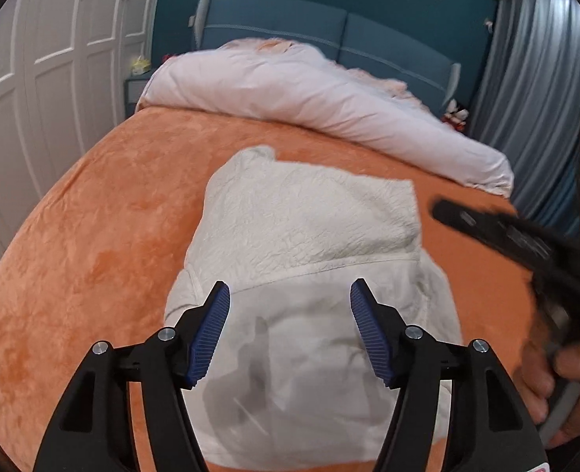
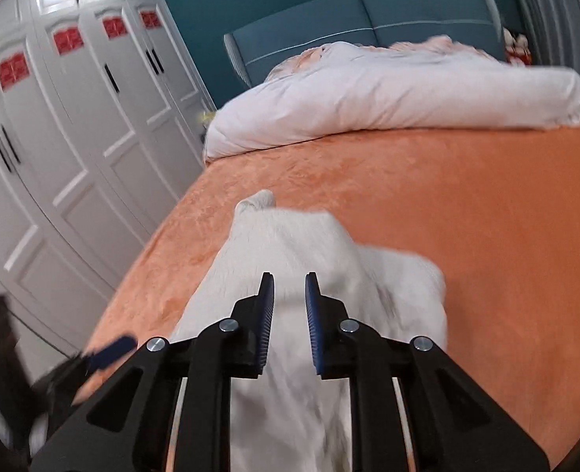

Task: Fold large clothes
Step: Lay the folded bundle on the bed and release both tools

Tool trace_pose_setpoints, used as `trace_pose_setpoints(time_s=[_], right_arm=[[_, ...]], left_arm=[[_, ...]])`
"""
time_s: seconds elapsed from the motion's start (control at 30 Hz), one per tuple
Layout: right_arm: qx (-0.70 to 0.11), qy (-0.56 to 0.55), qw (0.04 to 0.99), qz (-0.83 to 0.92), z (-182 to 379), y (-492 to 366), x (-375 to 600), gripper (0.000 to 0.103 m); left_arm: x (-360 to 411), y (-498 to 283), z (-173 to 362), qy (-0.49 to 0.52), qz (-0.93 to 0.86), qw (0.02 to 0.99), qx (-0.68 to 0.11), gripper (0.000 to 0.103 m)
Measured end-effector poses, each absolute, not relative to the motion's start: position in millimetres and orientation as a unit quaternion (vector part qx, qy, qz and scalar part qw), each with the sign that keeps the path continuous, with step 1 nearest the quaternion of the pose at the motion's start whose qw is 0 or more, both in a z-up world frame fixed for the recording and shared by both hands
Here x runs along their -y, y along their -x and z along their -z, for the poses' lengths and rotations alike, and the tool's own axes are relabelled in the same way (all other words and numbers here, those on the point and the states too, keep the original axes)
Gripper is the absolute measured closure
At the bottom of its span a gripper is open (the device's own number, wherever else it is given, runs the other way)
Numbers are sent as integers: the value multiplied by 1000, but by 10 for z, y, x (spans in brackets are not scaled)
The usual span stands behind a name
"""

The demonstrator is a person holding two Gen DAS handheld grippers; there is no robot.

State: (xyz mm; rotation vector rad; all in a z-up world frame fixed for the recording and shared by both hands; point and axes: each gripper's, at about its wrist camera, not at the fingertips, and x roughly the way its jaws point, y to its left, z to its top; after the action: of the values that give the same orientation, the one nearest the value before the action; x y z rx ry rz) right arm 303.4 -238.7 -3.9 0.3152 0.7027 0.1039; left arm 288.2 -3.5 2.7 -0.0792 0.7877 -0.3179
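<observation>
White textured garment point(image 1: 305, 236) folded on orange bedspread point(image 1: 93, 236); left gripper point(image 1: 290, 295) spread above; right gripper point(image 2: 290, 287) narrowly parted, pinching nothing.

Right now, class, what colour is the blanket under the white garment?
Orange blanket, clearest in the right wrist view.

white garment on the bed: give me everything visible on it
The white garment looks like thick, crinkle-textured fabric, partly folded: an upper panel lies doubled over a smoother lower layer, with a small bunched end toward the pillows. It lies flat on the orange bedspread, apart from the pale duvet. The left claw stands open above its near part; no pads visibly press it.
</observation>
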Motion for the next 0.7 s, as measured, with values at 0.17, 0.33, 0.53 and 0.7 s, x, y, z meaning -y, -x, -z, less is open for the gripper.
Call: trace_pose_setpoints(time_s=[0.17, 0.33, 0.53, 0.7], right_arm=[[-403, -122, 907, 19, 552, -3545, 2218, 95], [-408, -120, 905, 19, 1067, -3514, 2243, 96], [-406, -122, 905, 10, 1265, -3527, 2240, 97], [-428, -139, 893, 18, 842, -3401, 2241, 95]], left_arm=[[90, -2974, 194, 23, 132, 905, -405, 41], [148, -2987, 415, 4, 137, 898, -418, 40], [305, -2910, 498, -32, 135, 905, -401, 37], [302, -2884, 462, -31, 109, 901, -419, 34]])
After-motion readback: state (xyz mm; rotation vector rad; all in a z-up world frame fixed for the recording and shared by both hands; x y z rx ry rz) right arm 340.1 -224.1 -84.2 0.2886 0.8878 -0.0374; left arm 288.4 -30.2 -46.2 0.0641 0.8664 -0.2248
